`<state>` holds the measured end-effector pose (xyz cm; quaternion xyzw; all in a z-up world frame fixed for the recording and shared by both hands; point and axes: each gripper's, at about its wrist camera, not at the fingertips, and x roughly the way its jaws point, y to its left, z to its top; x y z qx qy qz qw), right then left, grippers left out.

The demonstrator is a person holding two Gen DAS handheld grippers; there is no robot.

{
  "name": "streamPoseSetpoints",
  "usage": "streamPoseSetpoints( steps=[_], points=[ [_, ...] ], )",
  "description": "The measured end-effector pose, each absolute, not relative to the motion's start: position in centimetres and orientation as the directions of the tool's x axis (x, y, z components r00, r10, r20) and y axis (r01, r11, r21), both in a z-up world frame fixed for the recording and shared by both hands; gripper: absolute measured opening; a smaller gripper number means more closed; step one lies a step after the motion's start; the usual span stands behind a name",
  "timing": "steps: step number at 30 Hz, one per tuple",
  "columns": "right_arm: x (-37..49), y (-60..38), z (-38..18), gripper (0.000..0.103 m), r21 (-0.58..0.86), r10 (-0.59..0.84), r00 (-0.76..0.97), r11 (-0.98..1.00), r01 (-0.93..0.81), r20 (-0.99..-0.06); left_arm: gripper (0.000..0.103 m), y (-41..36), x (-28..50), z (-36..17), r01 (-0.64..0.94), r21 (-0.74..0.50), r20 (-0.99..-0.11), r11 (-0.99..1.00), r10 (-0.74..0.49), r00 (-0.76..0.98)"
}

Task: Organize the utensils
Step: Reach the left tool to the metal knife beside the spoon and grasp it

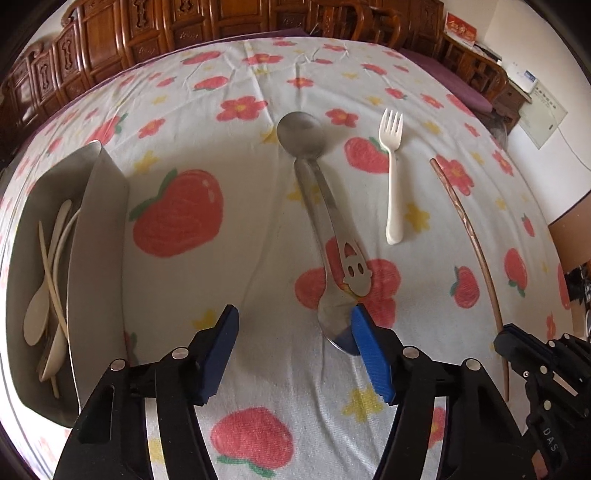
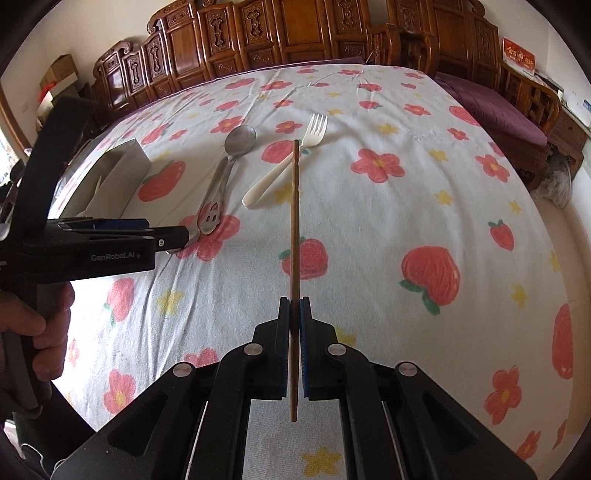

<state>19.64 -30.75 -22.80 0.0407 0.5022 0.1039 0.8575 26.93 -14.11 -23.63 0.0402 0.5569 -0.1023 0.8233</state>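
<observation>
My left gripper (image 1: 293, 317) is open just above the cloth, its right pad (image 1: 371, 354) beside the bowl of a small metal spoon (image 1: 334, 321). A longer metal spoon (image 1: 317, 192) with a cut-out face handle lies across it. A white plastic fork (image 1: 393, 177) lies to the right. My right gripper (image 2: 294, 306) is shut on a brown wooden chopstick (image 2: 294, 221), held pointing forward above the cloth. The chopstick also shows in the left wrist view (image 1: 476, 251), as does the right gripper (image 1: 511, 343). The left gripper shows in the right wrist view (image 2: 170, 236).
A white open box (image 1: 99, 236) at the left holds several pale wooden spoons and chopsticks (image 1: 48, 288); it also shows in the right wrist view (image 2: 118, 173). The table wears a strawberry-and-flower cloth (image 1: 221, 122). Carved wooden furniture (image 2: 295, 33) stands behind.
</observation>
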Motion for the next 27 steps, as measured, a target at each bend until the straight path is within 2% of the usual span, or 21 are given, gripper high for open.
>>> streamPoseSetpoints(
  steps=[9,16,19,22,27],
  points=[
    [20.1,-32.1,-22.4,0.006,0.203,0.236,0.481,0.972,-0.120,-0.844,0.054,-15.4,26.3,-24.0,0.219,-0.001,-0.917,0.976,-0.088,0.388],
    [20.1,-32.4,-22.1,0.006,0.214,0.246,0.484,0.969,-0.121,-0.840,0.035,-16.4,25.8,-23.8,0.232,0.004,-0.906,0.973,-0.094,0.412],
    [20.0,-32.2,-22.0,0.006,0.217,0.252,0.481,0.968,-0.127,-0.840,0.020,-17.0,25.6,-23.8,0.248,0.004,-0.904,0.969,-0.103,0.416],
    [20.0,-32.1,-21.9,0.006,0.218,0.254,0.483,0.967,-0.131,-0.838,0.019,-17.4,25.4,-23.8,0.241,0.027,-0.901,0.970,-0.081,0.426],
    [20.1,-32.3,-21.9,0.006,0.221,0.255,0.482,0.967,-0.128,-0.838,0.007,-17.0,25.5,-23.5,0.218,0.017,-0.895,0.976,-0.082,0.439]
  ],
)
